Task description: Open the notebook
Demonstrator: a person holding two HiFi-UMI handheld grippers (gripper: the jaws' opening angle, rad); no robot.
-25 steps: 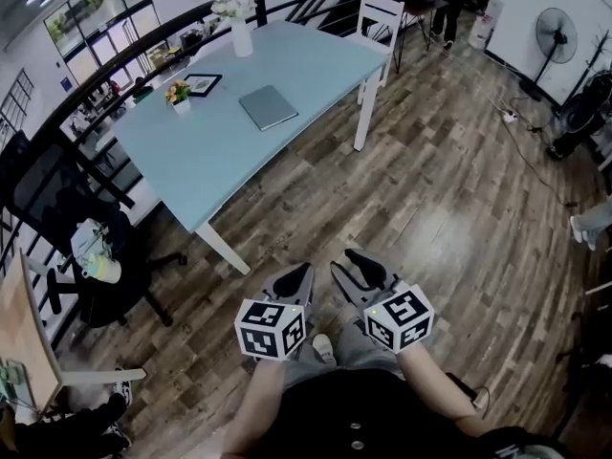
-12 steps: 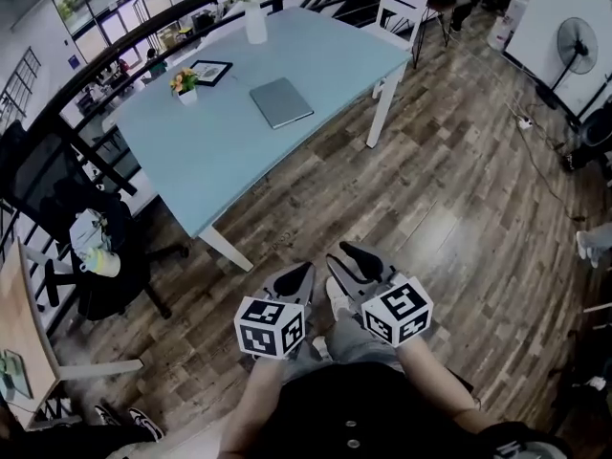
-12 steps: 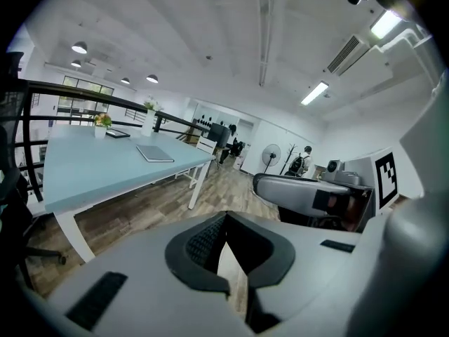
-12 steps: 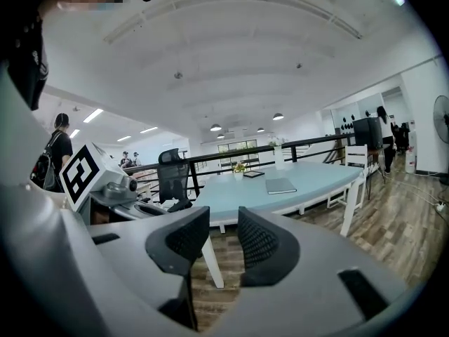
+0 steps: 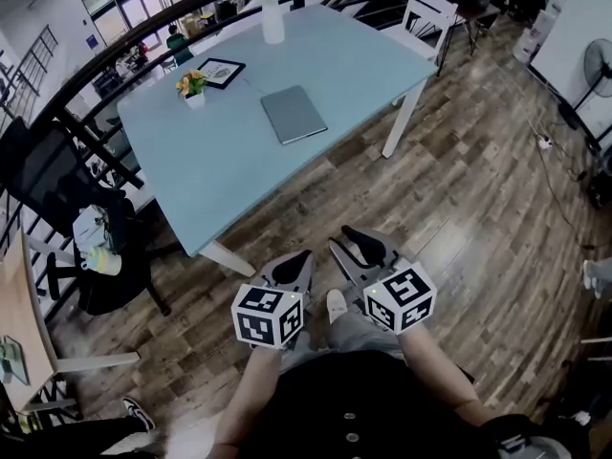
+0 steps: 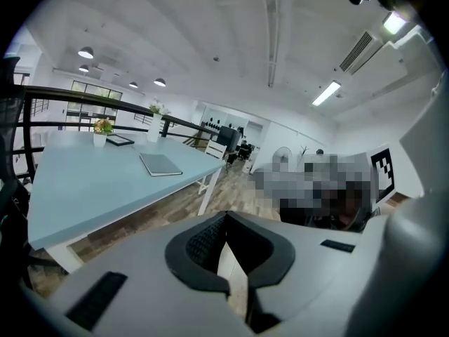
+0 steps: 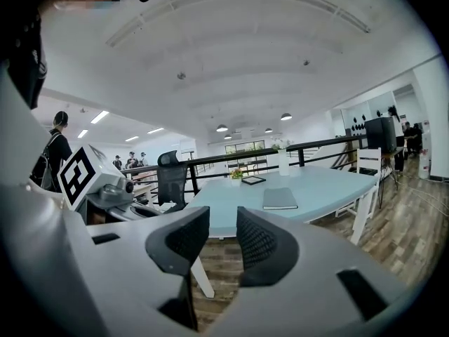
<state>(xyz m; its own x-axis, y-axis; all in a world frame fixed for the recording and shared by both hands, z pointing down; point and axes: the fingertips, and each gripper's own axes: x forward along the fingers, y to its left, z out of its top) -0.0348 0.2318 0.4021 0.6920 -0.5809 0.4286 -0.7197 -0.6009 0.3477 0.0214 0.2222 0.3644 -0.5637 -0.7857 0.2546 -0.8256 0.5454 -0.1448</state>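
Over on the pale blue tabletop (image 5: pixel 220 170), the notebook (image 5: pixel 294 114) is lying flat with its grey cover closed. It's sitting roughly mid-table, a bit closer to the long edge facing the person, and nothing is touching it. Behind it a little pot of flowers (image 5: pixel 194 89) and a black frame (image 5: pixel 222 72) are sitting near each other, and a white vase (image 5: pixel 273 22) is standing at the far edge. A white chair (image 5: pixel 426 12) is standing by the far right corner and a black office chair (image 5: pixel 57 208) is parked off to the left.

The person is standing on the wood floor (image 5: pixel 459 199) a little way short of the near corner and holding both tools out in front of the body, side by side. Both are pointing toward the tabletop and are still well apart from it.

The left tool (image 5: pixel 298 261) is showing its jaws pinched together at the tips, with nothing gripped. The right tool (image 5: pixel 349 249) is holding its jaws fairly wide; they have just been closing a touch, and nothing is sitting between them. From the right gripper view the notebook is showing past the gap, far off on the tabletop. The left tool's marker cube is peeking in at that view's left side.
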